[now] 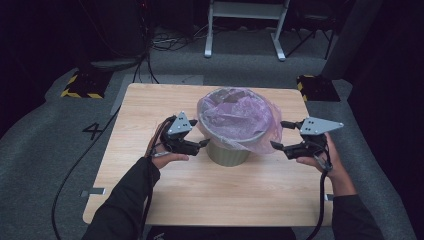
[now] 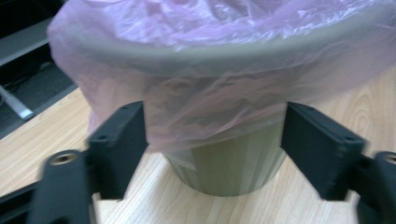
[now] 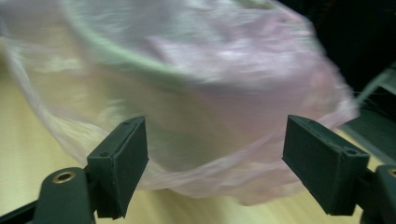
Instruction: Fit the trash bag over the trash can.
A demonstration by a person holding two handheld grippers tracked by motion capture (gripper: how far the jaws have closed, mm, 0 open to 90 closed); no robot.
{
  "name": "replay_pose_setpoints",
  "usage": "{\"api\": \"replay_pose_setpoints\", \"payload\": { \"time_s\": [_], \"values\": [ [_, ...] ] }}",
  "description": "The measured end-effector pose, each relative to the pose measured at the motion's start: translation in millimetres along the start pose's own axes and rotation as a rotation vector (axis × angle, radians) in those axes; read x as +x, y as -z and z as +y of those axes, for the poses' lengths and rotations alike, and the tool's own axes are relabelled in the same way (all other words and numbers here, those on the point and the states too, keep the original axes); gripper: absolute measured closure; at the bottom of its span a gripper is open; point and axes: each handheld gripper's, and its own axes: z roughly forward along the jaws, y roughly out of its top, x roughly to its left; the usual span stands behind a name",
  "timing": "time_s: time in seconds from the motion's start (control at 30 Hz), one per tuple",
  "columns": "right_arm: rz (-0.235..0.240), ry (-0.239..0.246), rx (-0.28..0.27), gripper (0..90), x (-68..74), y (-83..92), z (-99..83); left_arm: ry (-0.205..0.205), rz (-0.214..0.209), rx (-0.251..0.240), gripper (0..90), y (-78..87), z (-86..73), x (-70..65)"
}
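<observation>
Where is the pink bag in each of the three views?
High view: the pink bag lines the bin at table centre, between both grippers.
Left gripper view: bag across the top, draped over the bin's rim, beyond the open jaws.
Right gripper view: bag blurred, centre, beyond the open jaws.
Shared landmark: the bin's grey-green rim under the bag.

We see two black handheld claws w/ blocky rectangular pads: left claw (image 1: 202, 136) and right claw (image 1: 279, 135), each topped by a grey three-cornered plate w/ small dark dots. Black cables trail back from both, along the forearms. Both sleeves (image 1: 131, 200) are dark, long, reaching the wrists. In the gripper views we note a brass-coloured screw insert in the arm beside each pad, plus small holes on pad tops.
</observation>
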Motion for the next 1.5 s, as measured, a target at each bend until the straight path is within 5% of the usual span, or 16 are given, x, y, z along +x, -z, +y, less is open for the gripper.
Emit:
{"api": "replay_pose_setpoints", "payload": {
  "time_s": [0.07, 0.17, 0.23, 0.33, 0.4, 1.07, 1.17, 1.3, 1.4, 1.5],
  "values": [
    [0.014, 0.012, 0.012, 25.7, 11.1, -5.9, -3.1, -0.006, 0.007, 0.02, 36.5, -4.3, 0.8, -2.2],
    [-0.003, 0.032, 0.033, 46.2, 23.3, -12.8, -7.7, -0.037, 0.028, 0.028, 61.6, -6.4, -0.6, -4.6],
    [-0.007, 0.041, 0.038, 67.5, 29.5, -16.4, -10.8, -0.06, 0.027, 0.038, 76.4, -7.7, -2.8, -6.2],
    [0.0, 0.063, 0.054, 83.0, 36.7, -21.3, -14.1, -0.083, 0.037, 0.053, 89.2, -10.1, -6.4, -8.1],
    [0.004, 0.065, 0.046, 90.0, 38.3, -21.7, -15.7, -0.101, 0.037, 0.066, 89.8, -11.5, -8.8, -9.3],
    [0.093, -0.036, 0.182, 90.0, 37.8, -57.3, -68.1, -0.101, 0.031, 0.218, 89.8, -48.2, -55.3, -13.0],
    [0.103, -0.07, 0.214, 90.0, 36.0, -62.5, -77.4, -0.066, 0.035, 0.222, 86.4, -49.2, -62.2, -10.2],
    [0.116, -0.108, 0.174, 90.0, 33.3, -60.4, -79.5, -0.013, 0.052, 0.194, 61.1, -41.3, -65.6, -9.3],
    [0.1, -0.12, 0.129, 69.6, 33.0, -51.3, -75.6, 0.044, 0.037, 0.176, 33.3, -29.0, -66.5, -10.0],
    [0.126, -0.124, 0.095, 54.0, 33.4, -40.7, -73.6, 0.088, 0.017, 0.164, 20.4, -15.0, -69.9, -11.0]
  ]
}}
